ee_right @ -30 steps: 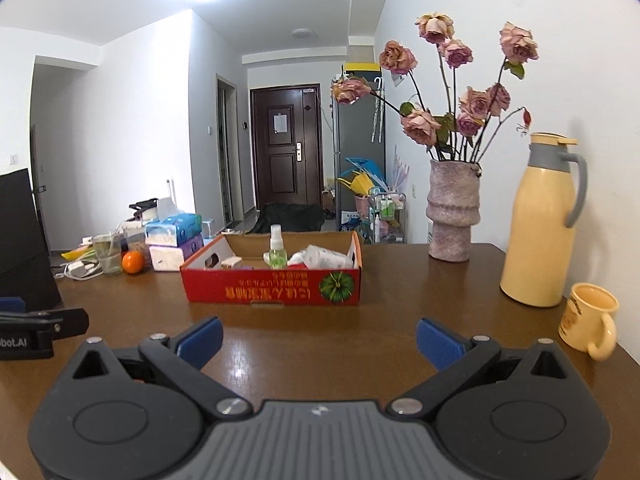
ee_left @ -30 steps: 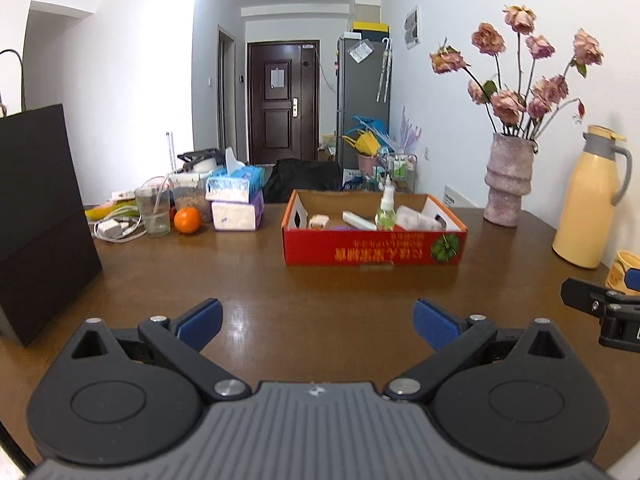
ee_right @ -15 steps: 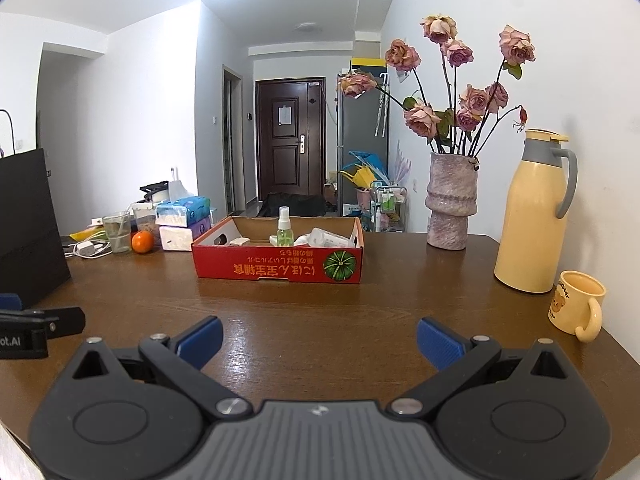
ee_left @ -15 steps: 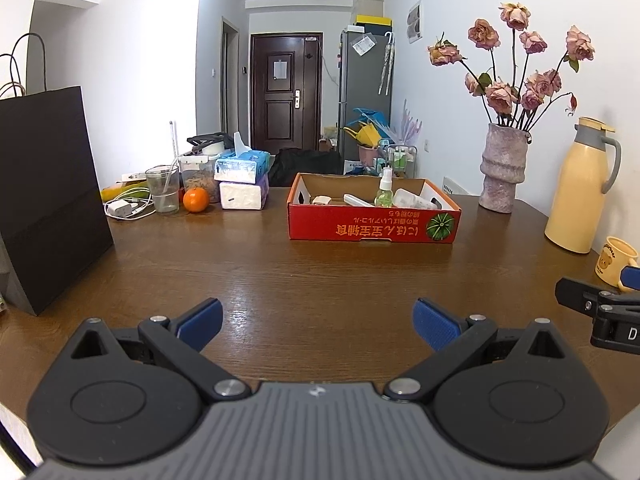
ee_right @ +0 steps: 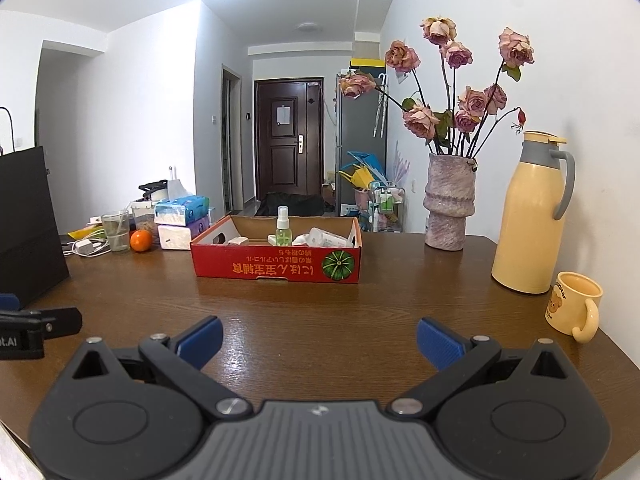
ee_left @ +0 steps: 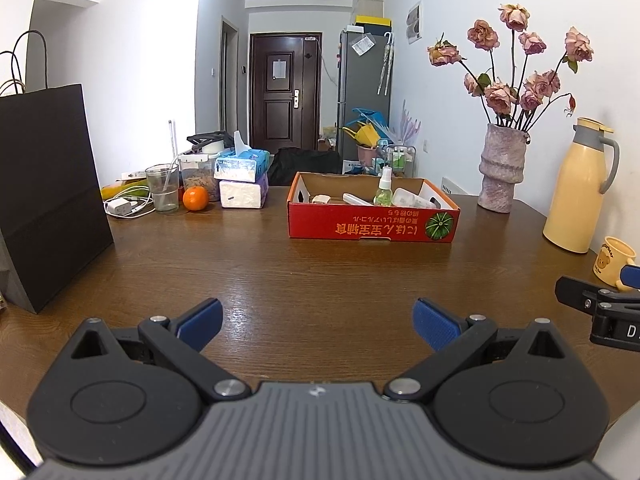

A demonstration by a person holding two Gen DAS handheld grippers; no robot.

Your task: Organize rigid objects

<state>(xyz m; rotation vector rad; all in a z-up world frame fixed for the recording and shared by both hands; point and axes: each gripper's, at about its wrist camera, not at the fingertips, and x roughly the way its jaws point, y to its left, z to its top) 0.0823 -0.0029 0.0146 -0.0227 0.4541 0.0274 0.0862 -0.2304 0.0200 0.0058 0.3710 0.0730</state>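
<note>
Left gripper [ee_left: 316,316] held low over near edge of wooden table [ee_left: 320,272], jaws spread wide, nothing gripped. Right gripper [ee_right: 318,336] likewise spread wide, nothing gripped. Red cardboard box [ee_left: 372,226] set well ahead of both tools, mid-table. Green spray bottle [ee_left: 383,192] stood upright inside box among white items. Yellow mug [ee_right: 574,306] seen right of right gripper, apart from it.

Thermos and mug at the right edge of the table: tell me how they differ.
The thermos is tall with a grey lid and grey handle; the mug is short, open-topped, with a handle in its own yellow. The mug carries a bear print; the thermos body is plain. The mug stands nearer the camera. Both are pale yellow and upright on the table.
</note>
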